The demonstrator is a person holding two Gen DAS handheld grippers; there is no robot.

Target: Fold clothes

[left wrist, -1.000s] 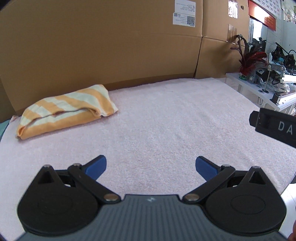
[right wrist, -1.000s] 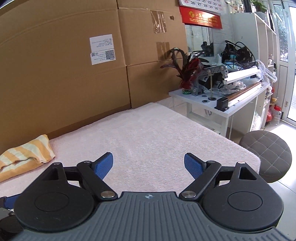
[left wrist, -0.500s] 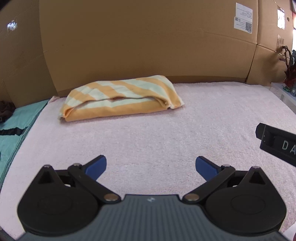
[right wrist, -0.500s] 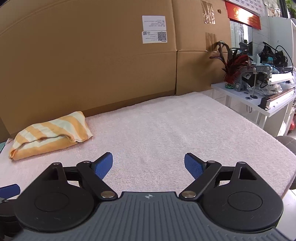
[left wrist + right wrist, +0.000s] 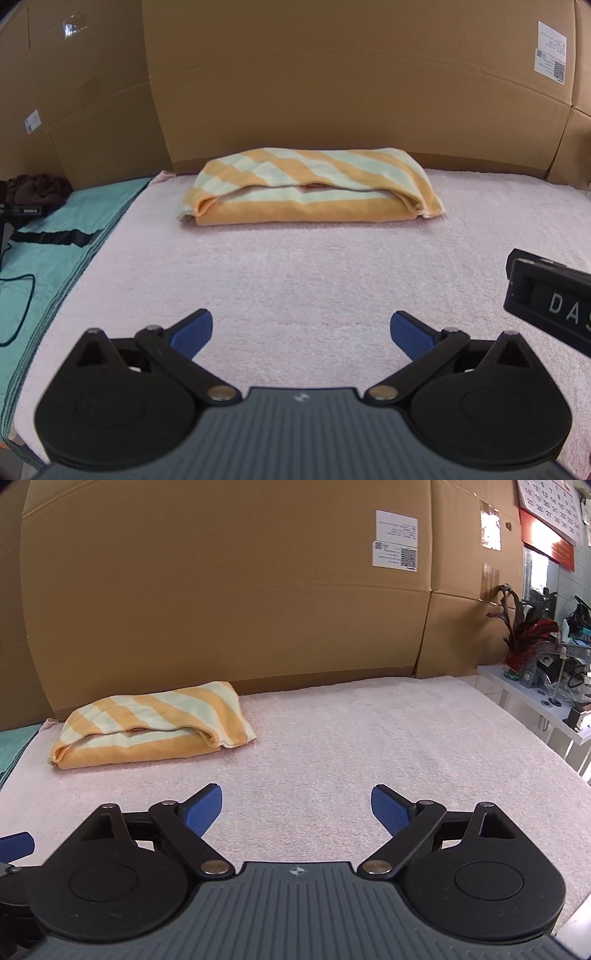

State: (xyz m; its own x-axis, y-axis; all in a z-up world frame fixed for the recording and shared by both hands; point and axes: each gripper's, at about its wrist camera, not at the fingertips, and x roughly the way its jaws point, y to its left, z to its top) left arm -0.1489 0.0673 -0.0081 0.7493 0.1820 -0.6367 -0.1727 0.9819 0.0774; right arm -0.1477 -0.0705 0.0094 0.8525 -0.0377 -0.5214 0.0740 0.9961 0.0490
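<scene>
The striped garment [image 5: 314, 188] lies folded on the pink towel [image 5: 332, 266], against the cardboard [image 5: 332, 81] behind it. Both the left gripper [image 5: 301, 328] and right gripper [image 5: 297, 805] hover near it with jaws spread and empty. A one-layer pinch could drag the bundle open. Right of the garment, a black block [image 5: 550, 299] reads "DA"; the white label [image 5: 395, 539] on the cardboard is illegible.

The left black claw with blue fingertips [image 5: 301, 330] gapes wide at frame bottom, empty; the right black, blue-tipped claw [image 5: 296, 805] likewise spread, holding nothing.
</scene>
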